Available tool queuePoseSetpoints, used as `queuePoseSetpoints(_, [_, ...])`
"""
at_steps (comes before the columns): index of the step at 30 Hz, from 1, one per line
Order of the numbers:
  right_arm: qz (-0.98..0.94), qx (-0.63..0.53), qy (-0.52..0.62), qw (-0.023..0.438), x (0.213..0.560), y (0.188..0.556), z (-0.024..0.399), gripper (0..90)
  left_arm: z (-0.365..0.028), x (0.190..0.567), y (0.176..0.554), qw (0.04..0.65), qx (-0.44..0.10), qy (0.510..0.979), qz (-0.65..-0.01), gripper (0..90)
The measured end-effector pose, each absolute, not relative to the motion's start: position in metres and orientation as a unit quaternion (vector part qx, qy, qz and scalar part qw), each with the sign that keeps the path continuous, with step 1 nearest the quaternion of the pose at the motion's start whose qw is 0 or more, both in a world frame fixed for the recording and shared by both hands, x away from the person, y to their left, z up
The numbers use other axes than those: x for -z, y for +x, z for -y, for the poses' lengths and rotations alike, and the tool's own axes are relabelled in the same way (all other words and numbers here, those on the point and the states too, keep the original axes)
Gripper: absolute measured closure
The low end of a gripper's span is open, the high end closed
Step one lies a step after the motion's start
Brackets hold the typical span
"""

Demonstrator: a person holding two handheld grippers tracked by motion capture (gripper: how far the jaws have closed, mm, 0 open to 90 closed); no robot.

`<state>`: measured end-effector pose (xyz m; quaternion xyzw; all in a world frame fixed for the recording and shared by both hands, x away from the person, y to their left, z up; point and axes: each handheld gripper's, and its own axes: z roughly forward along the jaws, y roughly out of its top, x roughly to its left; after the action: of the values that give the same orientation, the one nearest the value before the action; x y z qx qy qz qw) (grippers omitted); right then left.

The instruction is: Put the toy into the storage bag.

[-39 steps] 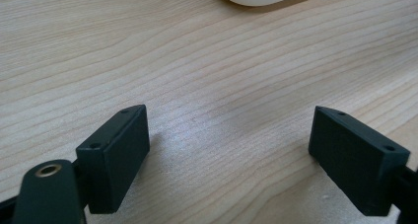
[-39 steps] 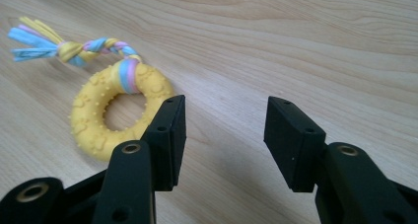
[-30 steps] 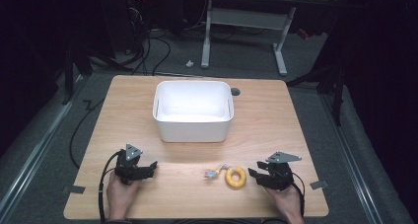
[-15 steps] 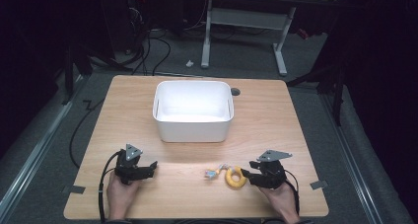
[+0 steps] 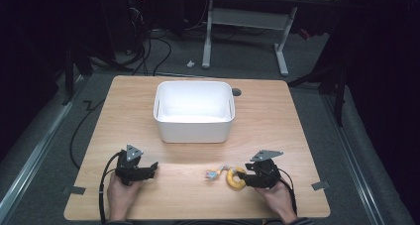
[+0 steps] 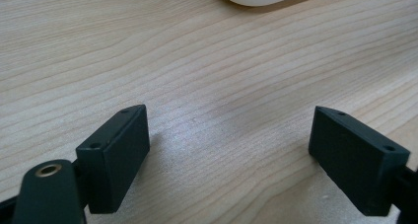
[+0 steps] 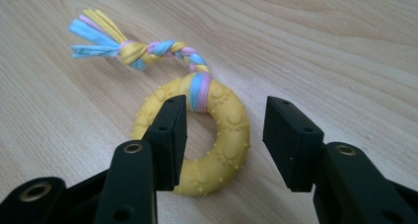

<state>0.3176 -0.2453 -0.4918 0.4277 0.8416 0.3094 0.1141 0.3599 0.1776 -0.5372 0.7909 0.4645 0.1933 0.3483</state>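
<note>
the right gripper (image 7: 224, 130) sits low over the wooden tabletop (image 5: 297, 116), its jaws partly open and straddling one side of the yellow rubber ring toy (image 7: 197, 140). one jaw stands inside the ring's hole, the other outside its rim with a gap showing, so nothing is clamped. a braided tail of blue, pink and yellow cloth strips (image 7: 128, 49) is knotted to the ring and lies on the wood beyond it. the left gripper (image 5: 148, 169), well apart at the near left, has wide-open jaws over bare wood. a white plastic tub (image 5: 193, 111) stands farther back, mid-table.
</note>
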Motion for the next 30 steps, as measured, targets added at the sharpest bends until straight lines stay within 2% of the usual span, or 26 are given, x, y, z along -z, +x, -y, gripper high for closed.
queuePoseSetpoints(16, [-0.848, -0.286, 0.433, 0.105, 0.501, 0.325, 0.240, 51.4, -0.178, 0.537, 0.360, 0.348, -0.193, 0.791, -0.464, 16.0])
queuePoseSetpoints(30, [-0.857, -0.261, 0.433, 0.102, 0.507, 0.329, 0.236, 56.8, -0.178, 0.537, 0.360, 0.348, -0.193, 0.791, -0.465, 16.0])
